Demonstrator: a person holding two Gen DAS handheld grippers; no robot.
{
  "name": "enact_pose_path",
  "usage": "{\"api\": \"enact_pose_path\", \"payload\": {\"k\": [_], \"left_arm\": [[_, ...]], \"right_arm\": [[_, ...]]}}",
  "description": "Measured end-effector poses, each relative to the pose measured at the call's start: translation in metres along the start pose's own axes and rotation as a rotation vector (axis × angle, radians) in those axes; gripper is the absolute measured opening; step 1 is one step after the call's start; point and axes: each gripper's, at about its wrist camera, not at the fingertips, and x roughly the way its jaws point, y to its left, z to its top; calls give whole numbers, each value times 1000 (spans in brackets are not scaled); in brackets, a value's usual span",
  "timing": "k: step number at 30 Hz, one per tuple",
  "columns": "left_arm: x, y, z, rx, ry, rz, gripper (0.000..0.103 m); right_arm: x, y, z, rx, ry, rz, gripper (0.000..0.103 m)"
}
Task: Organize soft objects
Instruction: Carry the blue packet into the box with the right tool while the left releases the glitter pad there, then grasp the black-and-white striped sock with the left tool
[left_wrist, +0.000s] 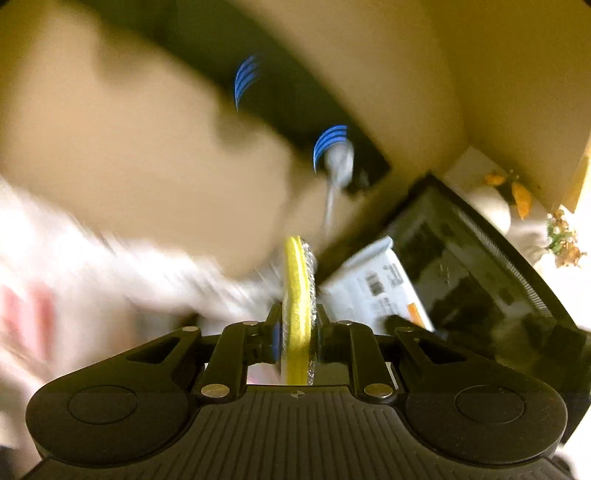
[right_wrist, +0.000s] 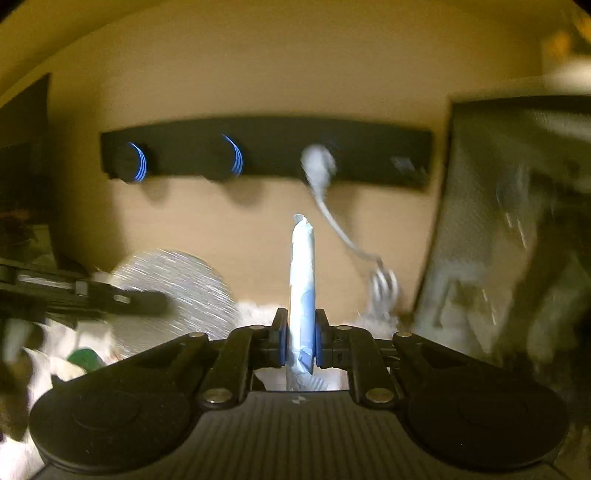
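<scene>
1. Left gripper first: its jaws are clamped on a yellow scrub pad with a silvery mesh face, held edge-on and upright between the fingers.
2. Behind it, heavy blur: pale cloth-like shapes smear across the left side, too soft to identify.
3. Just right of the pad lies a white printed packet, beside a dark glass-fronted appliance.
4. Over to the right gripper: jaws pinched tight on a pale blue-and-white wrapped packet, standing upright.
5. In that view the silvery disc of the pad shows at left, held by the other gripper.
6. Ahead, a black wall rack carries a white cord.
</scene>
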Motion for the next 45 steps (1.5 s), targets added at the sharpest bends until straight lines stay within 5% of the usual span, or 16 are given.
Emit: {"api": "enact_pose_path", "payload": {"k": [3,7,9,16,19,22,27,34,39,45], "left_arm": [[61,12,-21,-96,113,-50,19],[115,38,-55,-86,214,159,19],[112,44,-61,-106,186,204,19],[28,30,-55,-79,-2,280,19],[-20,27,-63,-4,-51,398,19],[-64,34,-75,53,-68,570,19],[-130,79,-110,-70,-49,692,20],[-140,93,-130,-118,-21,644,20],[-107,76,-141,-29,-2,688,20],[-58,69,-167,78,138,717,26]], "right_arm": [[19,-18,-22,36,72,13,13],[49,-27,-48,81,155,33,13],[61,-24,-53,56,154,31,13],[126,39,-78,-198,140,-44,18],[133,55,-89,-148,172,50,29],[126,56,-96,-82,146,63,29],[106,42,-98,23,163,91,38],[41,61,-111,-14,94,69,57],[34,84,-144,1,196,102,58],[45,92,-181,39,328,84,58]]}}
